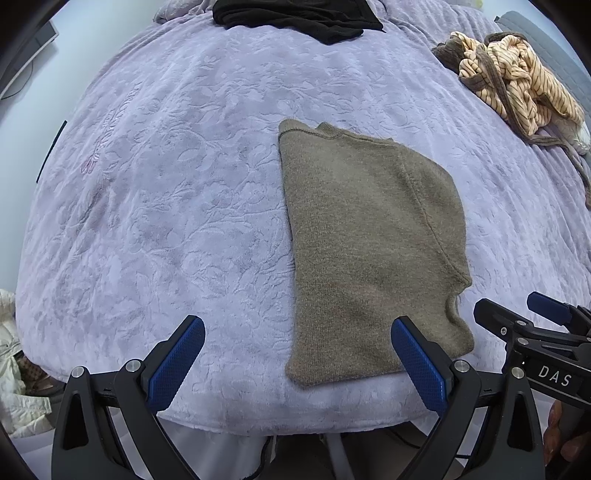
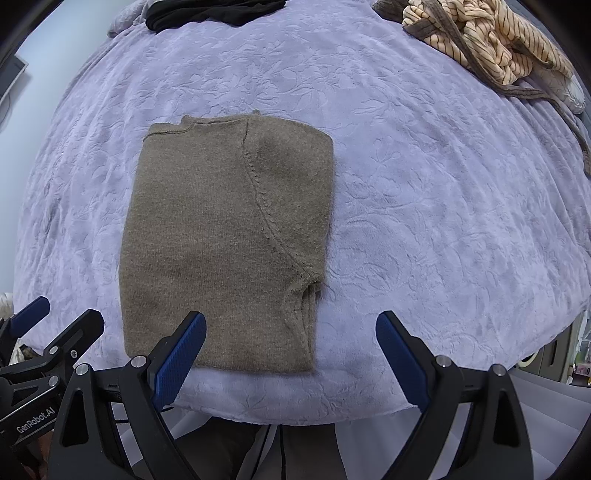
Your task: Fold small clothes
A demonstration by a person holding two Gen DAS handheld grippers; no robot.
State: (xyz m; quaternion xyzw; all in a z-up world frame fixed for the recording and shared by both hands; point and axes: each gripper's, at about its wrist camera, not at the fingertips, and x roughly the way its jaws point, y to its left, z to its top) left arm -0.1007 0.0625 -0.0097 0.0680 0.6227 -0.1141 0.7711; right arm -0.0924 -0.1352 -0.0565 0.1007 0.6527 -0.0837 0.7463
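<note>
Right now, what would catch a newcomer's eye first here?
The folded brown knit garment lying flat in the middle of the lilac bedspread. Then the blue-padded fingers spread open at the near edge, holding nothing. Far right lies a crumpled striped garment; at the far edge, a black one.

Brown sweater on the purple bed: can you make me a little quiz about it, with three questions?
1. True or false: the brown sweater lies folded flat on the purple blanket.
2. Which crumpled thing sits at the far right: (a) the striped garment, (b) a red towel, (c) a blue sock?
3. Fill in: the left gripper and right gripper are both ____.

Key: 1 true; 2 a; 3 open.
</note>
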